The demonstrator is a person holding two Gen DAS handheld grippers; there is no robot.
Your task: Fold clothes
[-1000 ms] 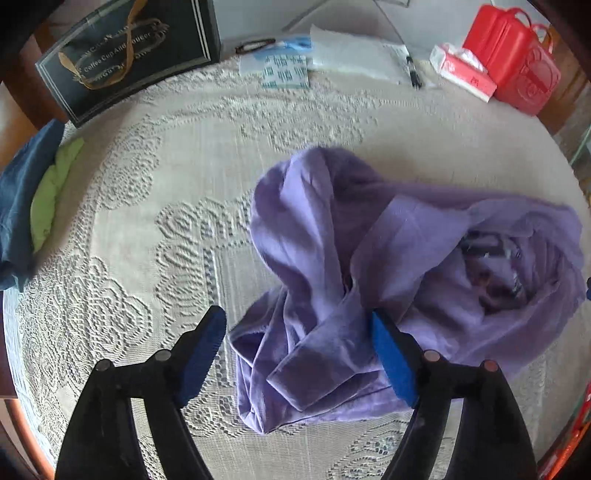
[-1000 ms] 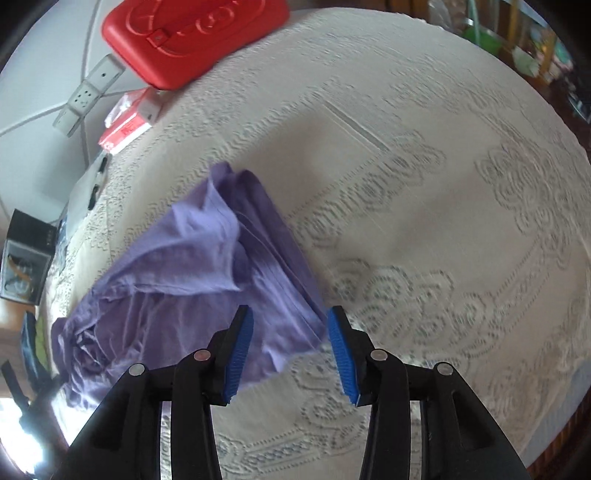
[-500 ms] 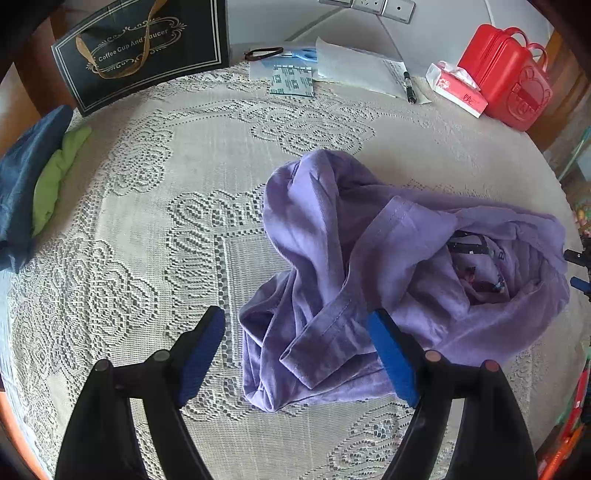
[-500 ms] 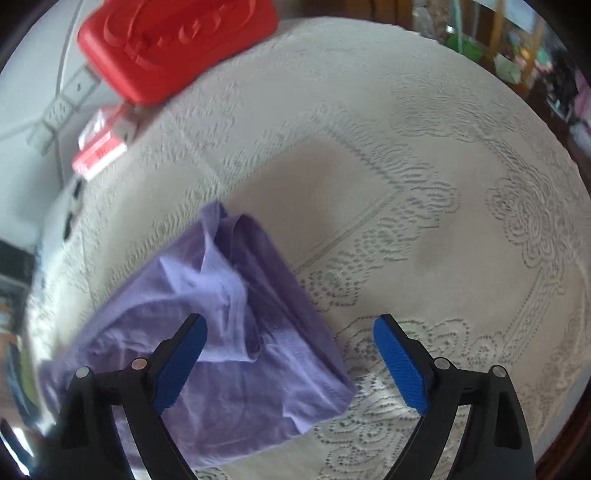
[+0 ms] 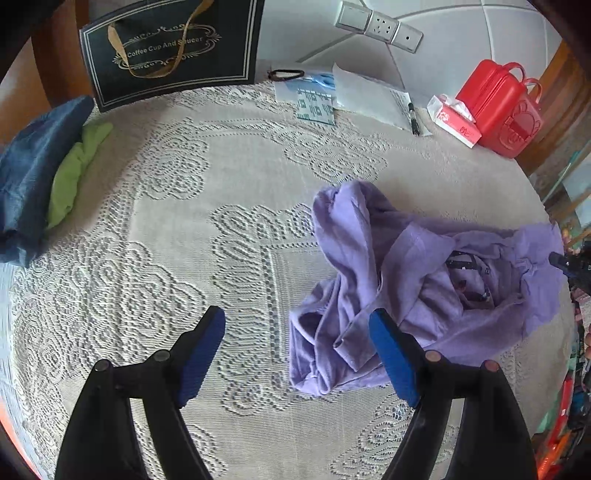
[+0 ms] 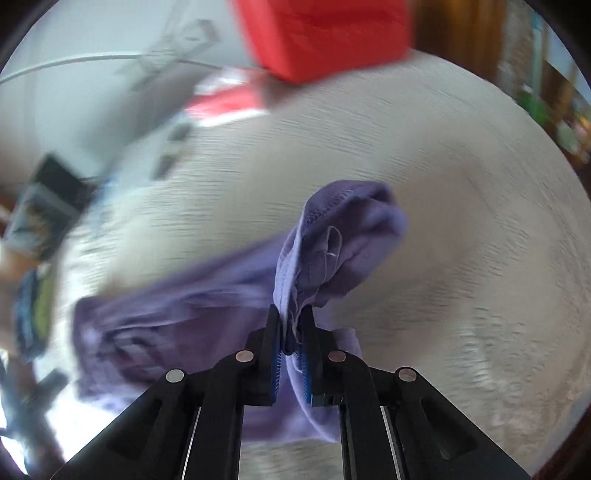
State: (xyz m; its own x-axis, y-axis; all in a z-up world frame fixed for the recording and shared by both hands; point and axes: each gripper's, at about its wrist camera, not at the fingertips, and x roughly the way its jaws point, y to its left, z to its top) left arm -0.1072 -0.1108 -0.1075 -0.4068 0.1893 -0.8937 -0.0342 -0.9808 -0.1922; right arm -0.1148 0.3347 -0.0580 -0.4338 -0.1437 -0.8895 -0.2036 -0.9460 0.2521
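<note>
- Two claws here, and only one has hold of anything. Going by camera:
- Left wrist view: my left claw (image 5: pixel 297 354) hangs over the lace tablecloth (image 5: pixel 166 258) with its blue pads spread wide and nothing between them.
- Same view: the purple shirt (image 5: pixel 417 284) sits crumpled in a heap on the right half of the table, just ahead and to the right of that claw. My right pad (image 5: pixel 391 358) overlaps its near edge in the picture, but I can't tell if it's touching.
- The shirt's far right corner looks pulled up toward a dark bit of gear at the frame edge, which is my right claw (image 5: pixel 570 264).
- Along the back of the table: a black gift bag (image 5: pixel 170 48), some papers (image 5: pixel 369 98) with a pen (image 5: pixel 413 118), a tissue box (image 5: pixel 456 120) and a red case (image 5: pixel 502 107).
- On the left edge there's a blue cloth (image 5: pixel 33 173) with a green cloth (image 5: pixel 75 166) tucked against it, well apart from the shirt.
- Right wrist view: pretty blurry, but my right claw (image 6: pixel 292 334) is pinched nearly closed on a bunched fold of the purple shirt (image 6: pixel 332 236), with the hem sticking up past the tips.
- The rest of the shirt trails off to the left, low over the tablecloth (image 6: pixel 480 240).
- The red case (image 6: pixel 325 33) is a smear at the top.
</note>
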